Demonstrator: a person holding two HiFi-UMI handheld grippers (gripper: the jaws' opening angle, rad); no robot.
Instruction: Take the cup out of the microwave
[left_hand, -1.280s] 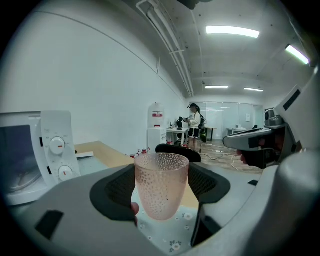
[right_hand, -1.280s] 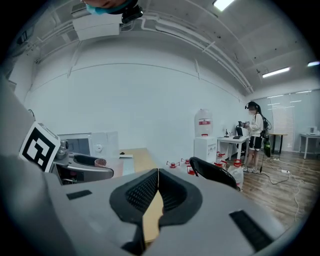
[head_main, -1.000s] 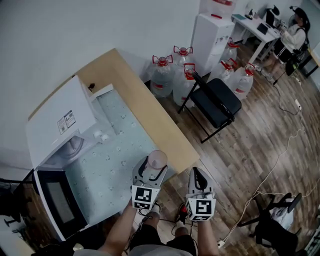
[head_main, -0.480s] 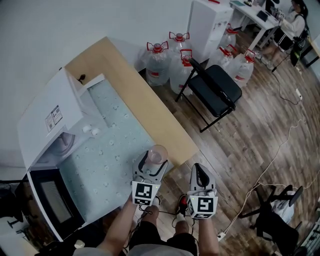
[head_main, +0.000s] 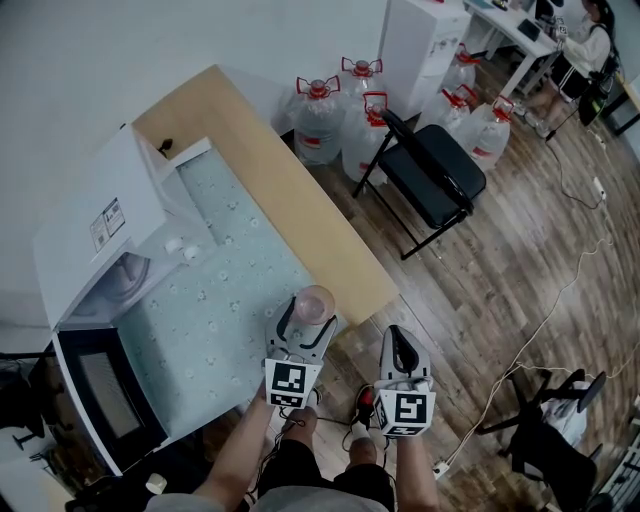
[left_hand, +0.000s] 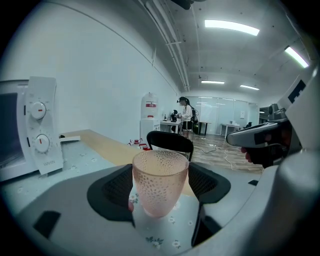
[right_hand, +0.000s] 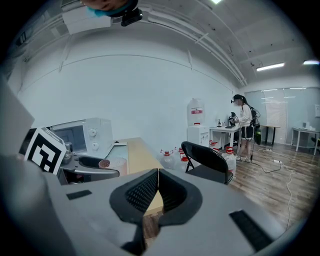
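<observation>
Left gripper view: cup (left_hand: 159, 182) upright, long axis vertical, mouth up. It is a pink translucent tumbler with a dimpled wall, tapering to the base. Left gripper (head_main: 306, 328) jaws press on its two sides with ribbed black pads. Cup base is at the flowered cloth (left_hand: 165, 235), near the table's corner, well apart from the white microwave (head_main: 95, 225). Right gripper (right_hand: 156, 192) jaws are together, empty.

Black chair (head_main: 432, 190), water jugs (head_main: 318, 120) (red caps), dispenser (head_main: 420, 40)

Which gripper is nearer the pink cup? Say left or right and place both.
Left. The left gripper holds the pink cup between its jaws; the right gripper, shut and empty, hangs apart to the cup's right, past the table edge.
</observation>
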